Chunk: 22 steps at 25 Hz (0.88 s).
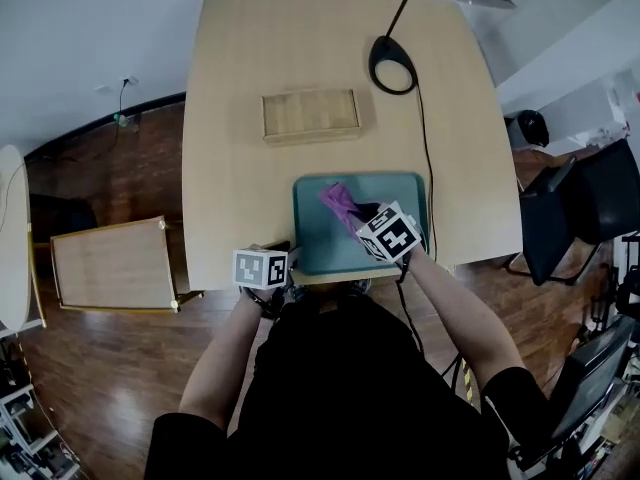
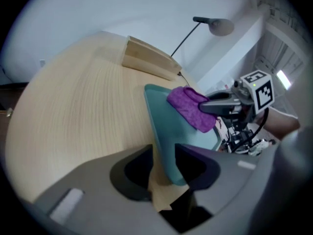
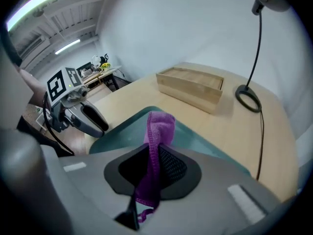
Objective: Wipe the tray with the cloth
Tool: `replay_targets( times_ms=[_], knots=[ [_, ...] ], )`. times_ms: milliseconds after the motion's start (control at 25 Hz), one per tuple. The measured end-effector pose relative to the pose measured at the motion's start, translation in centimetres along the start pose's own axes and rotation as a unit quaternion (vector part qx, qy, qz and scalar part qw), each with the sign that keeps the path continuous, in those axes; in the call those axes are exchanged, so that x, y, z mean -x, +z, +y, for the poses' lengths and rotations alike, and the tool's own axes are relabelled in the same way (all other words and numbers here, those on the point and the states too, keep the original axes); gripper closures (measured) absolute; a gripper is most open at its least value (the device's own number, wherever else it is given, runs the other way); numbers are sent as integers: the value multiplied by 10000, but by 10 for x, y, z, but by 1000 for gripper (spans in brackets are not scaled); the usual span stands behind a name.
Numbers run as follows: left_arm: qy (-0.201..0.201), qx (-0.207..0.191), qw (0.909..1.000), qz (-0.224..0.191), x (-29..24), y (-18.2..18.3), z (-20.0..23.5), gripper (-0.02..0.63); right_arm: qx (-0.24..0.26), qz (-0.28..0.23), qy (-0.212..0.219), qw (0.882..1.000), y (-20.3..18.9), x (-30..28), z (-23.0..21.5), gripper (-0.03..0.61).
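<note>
Head view: pinching the purple cloth point(image 1: 338, 203) in the right gripper point(image 1: 360, 220), with the loose end trailing ahead of its tips over the teal tray point(image 1: 320, 243). Parking the left gripper point(image 1: 285, 271) at the tray's nearest corner, with the tray stretching ahead and to its right on the table point(image 1: 240, 118).

Left gripper view: straddling the tray's rim with jaws standing wide and pressing on nothing, so holding nothing. Finding the cloth farther ahead and to the right, hanging from the other gripper.

Right gripper view: clamping a narrow fold of cloth between nearly closed jaws, the rest bunching just ahead of them above the tray's floor. Not telling from here whether it is touching down.

Judging the risks: dragging the cloth across an unheld tray, probably sliding or swivelling it on the table. Also tugging that thin fold out of the jaws, or wiping only a narrow strip with the cloth bunched like this.

Looking soft and knitted, that cloth, with a loose thread dangling behind the jaws. Looking shallow, round-cornered and smooth, that tray.
</note>
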<state>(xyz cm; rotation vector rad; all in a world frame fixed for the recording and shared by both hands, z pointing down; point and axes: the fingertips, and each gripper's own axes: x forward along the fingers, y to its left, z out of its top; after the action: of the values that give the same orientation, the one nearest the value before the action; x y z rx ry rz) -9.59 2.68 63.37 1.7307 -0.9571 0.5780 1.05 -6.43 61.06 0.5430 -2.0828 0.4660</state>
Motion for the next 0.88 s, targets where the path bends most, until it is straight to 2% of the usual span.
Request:
replay_targets(
  times_ms=[120,200,360,440,520,680,880],
  knots=[
    [158,77,9998,-68,3,20,12,453,601,68,-148,9981,27,-9,-21,526],
    [223,-13,9997,61,-2,26,16,453,1052,133,-126,9943,48,-17,-20,526],
    [232,-288,9982,462,-16,21,11,456,1933,400,-5,9803,68,-40,-11,526],
    [312,-374,9974,525,-19,19,12,494,2262,554,-99,9724,70,-53,-10,526],
    [340,-337,9977,482,-19,20,13,505,2352,576,-195,9700,72,-62,-10,525],
    [293,-164,9985,427,-18,18,12,534,2027,402,-157,9783,72,-66,-5,518],
    [392,-132,9981,449,-19,20,13,549,2040,530,-51,9775,74,-69,-4,525]
  ],
)
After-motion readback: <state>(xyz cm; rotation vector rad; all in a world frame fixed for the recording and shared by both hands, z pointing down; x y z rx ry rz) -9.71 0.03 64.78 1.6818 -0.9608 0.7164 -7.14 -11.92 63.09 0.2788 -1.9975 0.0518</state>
